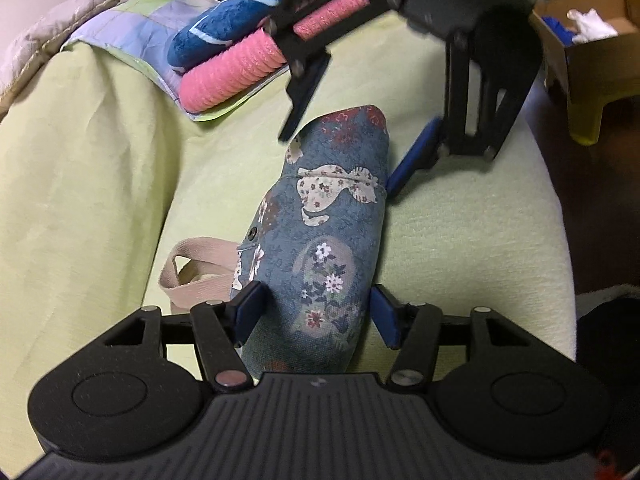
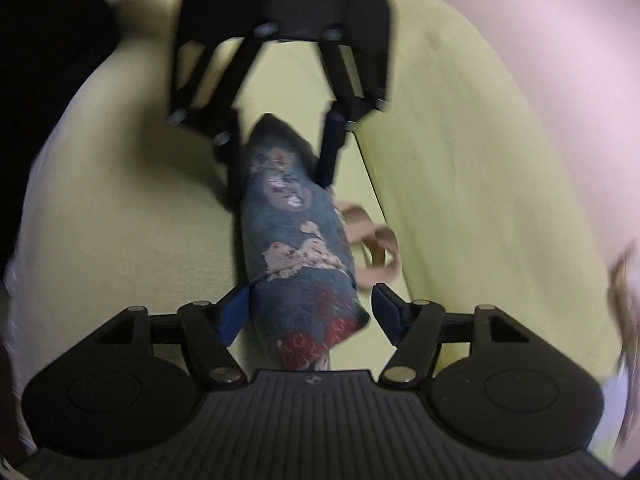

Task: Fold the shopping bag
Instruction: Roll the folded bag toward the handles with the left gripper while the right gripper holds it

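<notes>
The shopping bag (image 1: 328,220), blue fabric with floral and cat prints, lies folded into a long narrow bundle on the green cushion (image 1: 80,200). Its beige handle (image 1: 192,276) sticks out sideways. My left gripper (image 1: 316,316) is open and straddles the near end of the bag; one finger touches the cloth. My right gripper (image 1: 356,132) faces it, open, around the far end. In the right wrist view the bag (image 2: 296,240) runs from my right gripper (image 2: 312,312) to the left gripper (image 2: 280,160), and the handle (image 2: 376,248) lies off to the right.
A blue plush toy (image 1: 224,28) and pink rolled towels (image 1: 228,76) rest on a patchwork cloth (image 1: 132,28) at the cushion's far left. A cardboard box (image 1: 592,40) stands on a yellow stool past the right edge, over dark floor.
</notes>
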The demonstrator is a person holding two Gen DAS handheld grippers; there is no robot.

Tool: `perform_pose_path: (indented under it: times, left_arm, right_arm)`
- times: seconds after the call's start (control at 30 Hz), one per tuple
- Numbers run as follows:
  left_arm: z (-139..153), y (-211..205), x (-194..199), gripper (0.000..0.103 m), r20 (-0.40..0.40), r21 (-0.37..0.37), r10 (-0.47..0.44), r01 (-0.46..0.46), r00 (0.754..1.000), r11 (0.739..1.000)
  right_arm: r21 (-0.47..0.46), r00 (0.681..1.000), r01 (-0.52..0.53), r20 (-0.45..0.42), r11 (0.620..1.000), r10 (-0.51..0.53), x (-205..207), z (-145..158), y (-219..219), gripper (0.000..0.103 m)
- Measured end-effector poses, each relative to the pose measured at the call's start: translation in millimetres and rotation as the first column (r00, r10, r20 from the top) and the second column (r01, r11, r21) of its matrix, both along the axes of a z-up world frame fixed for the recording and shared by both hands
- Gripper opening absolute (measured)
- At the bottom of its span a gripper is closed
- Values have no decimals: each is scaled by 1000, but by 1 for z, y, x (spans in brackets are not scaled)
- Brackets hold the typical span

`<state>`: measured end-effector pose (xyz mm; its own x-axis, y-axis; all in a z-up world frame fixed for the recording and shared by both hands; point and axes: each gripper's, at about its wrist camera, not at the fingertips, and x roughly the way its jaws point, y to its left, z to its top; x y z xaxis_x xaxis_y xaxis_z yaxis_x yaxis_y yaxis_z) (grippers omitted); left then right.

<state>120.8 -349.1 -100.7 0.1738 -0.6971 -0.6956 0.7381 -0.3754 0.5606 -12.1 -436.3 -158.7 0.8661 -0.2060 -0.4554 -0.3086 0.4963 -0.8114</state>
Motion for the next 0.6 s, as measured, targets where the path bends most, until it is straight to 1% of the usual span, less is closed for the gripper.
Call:
perform_pose_path:
  times: [0.07, 0.1, 0.2, 0.3, 0.43, 0.5, 0.6]
  left_arm:
    - [1, 2, 4, 59, -27, -5, 0, 0, 1000, 1000]
    - [1, 2, 6, 59, -37, -7, 0, 0, 999, 1000]
    - [0, 4, 11, 59, -58, -17, 2, -3, 998, 1000]
    - [-2, 3, 16, 60, -54, -24, -10, 8, 999, 1000]
    - [-4, 3, 21, 60, -26, -14, -40, 40, 999, 999]
    - [-4, -1, 24, 60, -21, -3, -43, 43, 999, 999]
    - [-3, -5, 33, 60, -61, -1, -12, 12, 998, 1000]
  right_arm:
    - [-57, 998, -57, 1, 997, 57, 3, -10, -4, 60]
    - [-64, 996, -84, 8, 994, 85, 4, -12, -7, 59]
    - [-24, 989, -147, -3, 989, 147, 11, -7, -18, 59]
    - [32, 982, -189, -23, 981, 190, 19, 0, -30, 58]
    - [136, 972, -210, -83, 968, 222, 31, 15, -45, 56]
    - [228, 967, -188, -126, 955, 220, 43, 28, -54, 55]
    - [376, 957, -123, -200, 918, 210, 61, 46, -69, 54]
